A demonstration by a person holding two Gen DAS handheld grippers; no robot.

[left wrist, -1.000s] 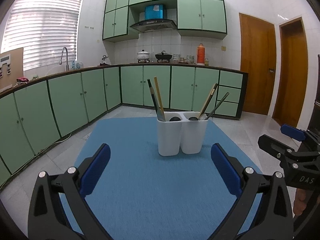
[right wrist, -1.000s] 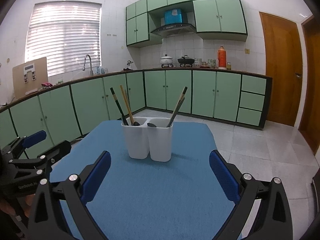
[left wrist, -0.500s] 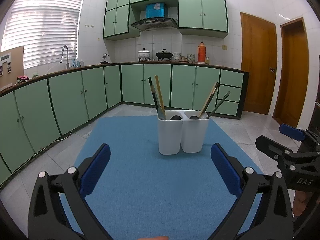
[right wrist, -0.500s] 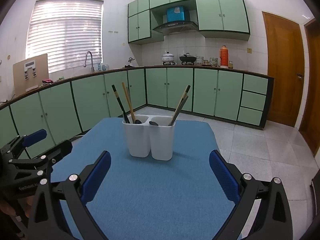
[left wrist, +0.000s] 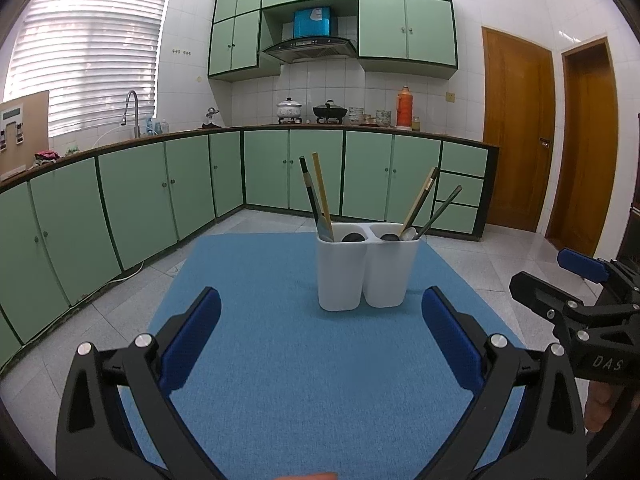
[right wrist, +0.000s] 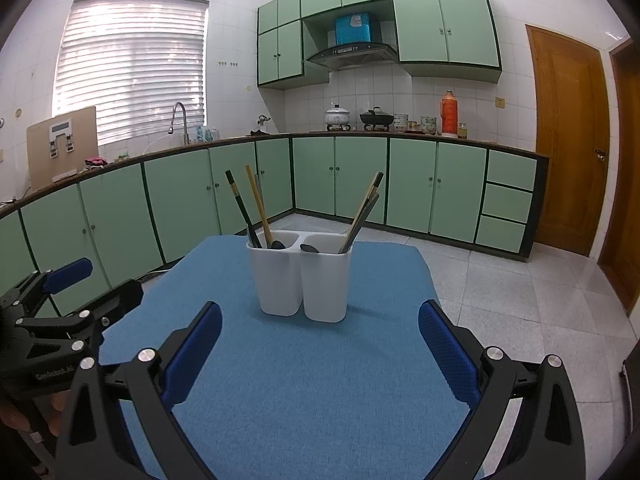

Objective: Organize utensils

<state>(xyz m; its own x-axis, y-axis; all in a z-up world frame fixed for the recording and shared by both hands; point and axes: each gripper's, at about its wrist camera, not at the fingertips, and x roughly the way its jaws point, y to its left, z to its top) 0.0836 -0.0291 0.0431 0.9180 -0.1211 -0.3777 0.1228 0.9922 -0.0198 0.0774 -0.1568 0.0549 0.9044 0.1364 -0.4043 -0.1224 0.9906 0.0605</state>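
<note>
Fingers [left wrist: 192,336] of the left gripper [left wrist: 320,340] carry blue textured pads on black linkages and stand spread wide with nothing between them. Those of the right gripper [right wrist: 320,344] are set likewise, wide apart and empty. Each gripper hangs above the near part of a blue mat [left wrist: 304,368] and faces the white utensil holder [left wrist: 366,268], which stands upright on the mat's far half, well apart from both pairs of fingers.

From the left wrist view, the right gripper appears at the right edge beside the mat; from the right wrist view, the left gripper appears at the left edge, a hand partly visible beneath it.

Utensil holder: white plastic, two joined compartments with rounded corners, slightly tapered toward the base. Left compartment: a dark-handled utensil [left wrist: 311,196] and a pale wooden handle [left wrist: 322,192] leaning leftward together, with a dark rounded spoon bowl [left wrist: 352,237] at the rim. Right compartment: a light wooden handle [left wrist: 420,200] and a dark slender handle [left wrist: 440,210] leaning rightward, plus what may be two spoon bowls, one dark and one pale, though the rim hides most of them.

Surroundings: mint-green kitchen cabinets [right wrist: 360,184] along a curved counter, white tiled floor, wooden doors [right wrist: 568,136] at right.
</note>
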